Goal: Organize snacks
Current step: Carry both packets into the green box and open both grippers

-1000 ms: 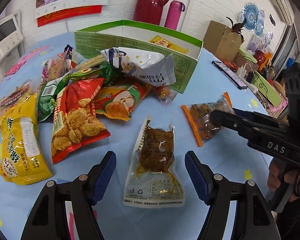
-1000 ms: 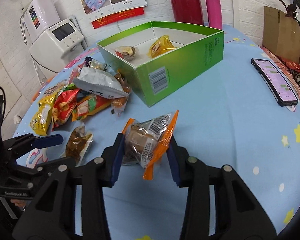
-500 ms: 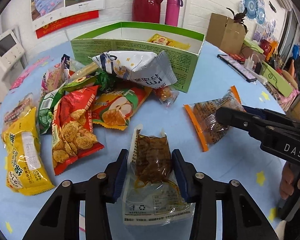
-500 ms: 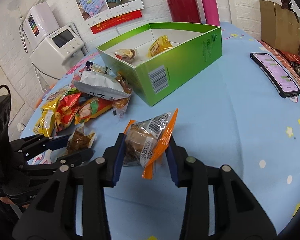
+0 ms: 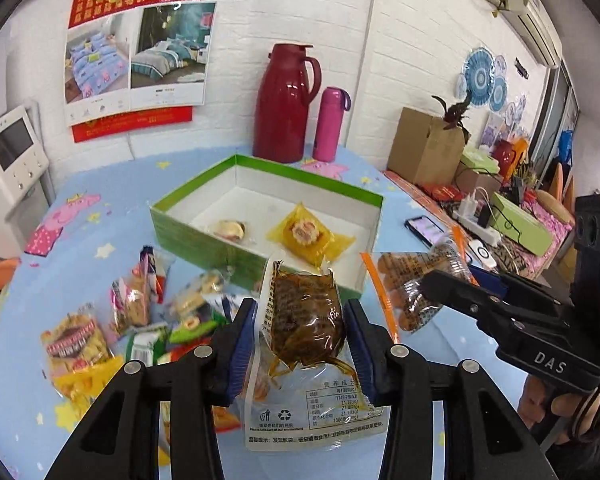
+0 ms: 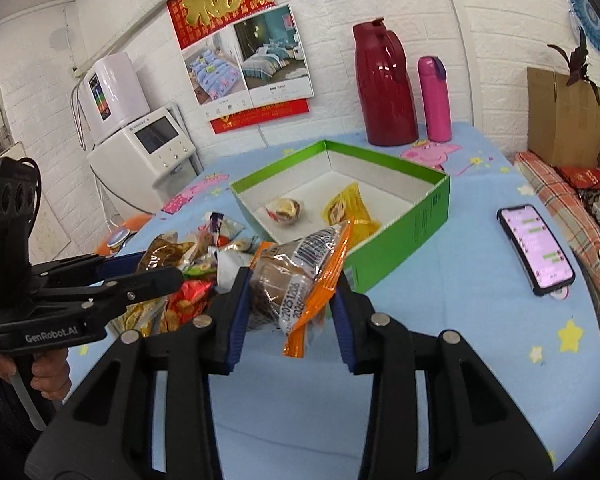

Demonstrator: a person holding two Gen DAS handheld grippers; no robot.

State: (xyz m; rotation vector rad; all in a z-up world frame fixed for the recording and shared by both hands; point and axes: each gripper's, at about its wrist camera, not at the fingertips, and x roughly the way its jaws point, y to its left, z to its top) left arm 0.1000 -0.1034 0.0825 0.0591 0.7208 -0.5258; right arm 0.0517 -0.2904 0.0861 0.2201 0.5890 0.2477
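Observation:
My left gripper (image 5: 300, 340) is shut on a clear pouch of brown meat (image 5: 306, 320), held up in the air in front of the green box (image 5: 260, 256). My right gripper (image 6: 290, 300) is shut on an orange-edged snack pack (image 6: 300, 272), also lifted, near the box's front corner (image 6: 400, 248). Inside the box lie a yellow-wrapped snack (image 5: 306, 236) and a small round pastry (image 5: 230, 230). A heap of loose snack bags (image 5: 132, 332) lies on the blue cloth left of the box.
A red thermos (image 6: 384, 84) and a pink bottle (image 6: 434, 100) stand behind the box. A phone (image 6: 536, 248) lies on the cloth to the right. A cardboard box (image 6: 560, 116) sits at the far right, a white appliance (image 6: 140, 152) at the left.
My left gripper closed on the brown meat pouch and lifted it off the table toward the box. The right gripper rose too, still gripping the orange-edged pack.

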